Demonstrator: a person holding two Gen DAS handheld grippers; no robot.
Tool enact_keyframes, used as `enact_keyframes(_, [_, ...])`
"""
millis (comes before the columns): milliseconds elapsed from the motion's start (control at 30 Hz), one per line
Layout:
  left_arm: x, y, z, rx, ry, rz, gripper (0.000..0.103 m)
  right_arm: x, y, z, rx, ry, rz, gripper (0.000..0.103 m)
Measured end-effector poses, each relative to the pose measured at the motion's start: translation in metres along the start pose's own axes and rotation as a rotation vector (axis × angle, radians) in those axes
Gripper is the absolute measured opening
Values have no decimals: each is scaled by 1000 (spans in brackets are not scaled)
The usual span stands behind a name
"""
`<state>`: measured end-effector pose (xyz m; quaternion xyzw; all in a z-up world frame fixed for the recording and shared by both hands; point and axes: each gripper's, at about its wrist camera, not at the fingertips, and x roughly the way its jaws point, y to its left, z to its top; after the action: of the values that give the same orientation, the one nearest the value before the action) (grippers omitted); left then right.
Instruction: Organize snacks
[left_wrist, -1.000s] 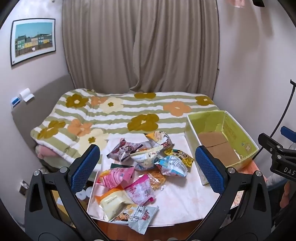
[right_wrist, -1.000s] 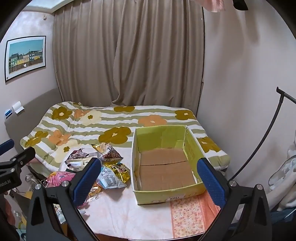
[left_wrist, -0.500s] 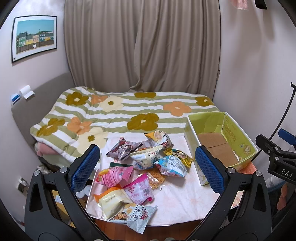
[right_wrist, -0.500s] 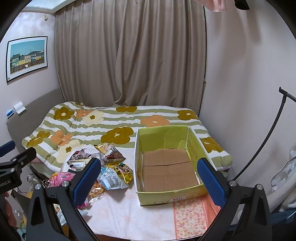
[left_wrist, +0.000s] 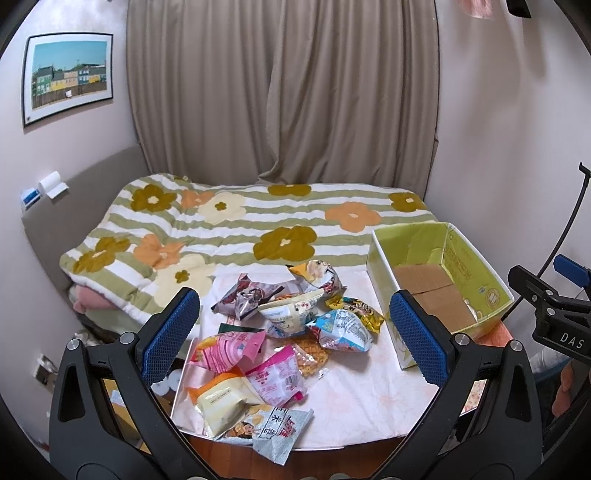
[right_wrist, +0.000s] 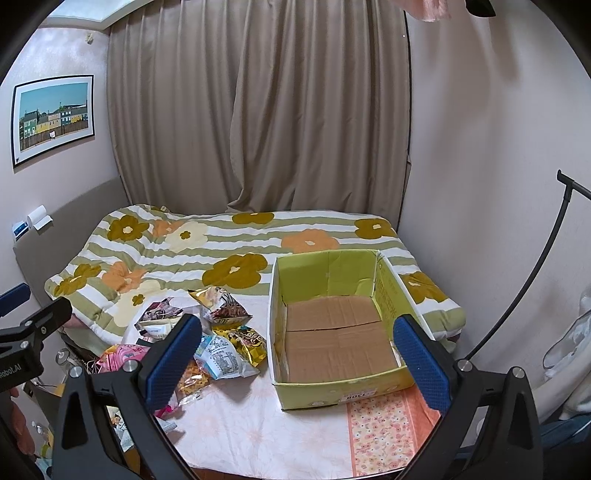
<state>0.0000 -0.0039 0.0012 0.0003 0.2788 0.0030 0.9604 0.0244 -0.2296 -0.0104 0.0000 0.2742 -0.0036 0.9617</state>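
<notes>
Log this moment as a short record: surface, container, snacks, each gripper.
surface: table with pale floral cloth, set against a bed with a striped flower quilt
container: open yellow-green cardboard box, nothing inside, standing right of the snacks
snacks: loose pile of crinkly snack packets on the cloth, none in the box
left gripper: open, holding nothing, above the pile
right gripper: open, holding nothing, facing the box
</notes>
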Motion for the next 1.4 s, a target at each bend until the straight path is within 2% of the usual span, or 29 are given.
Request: enact_keyframes(1400, [13, 5, -4, -4, 32, 1, 102, 0, 9, -3, 5, 11, -16, 103])
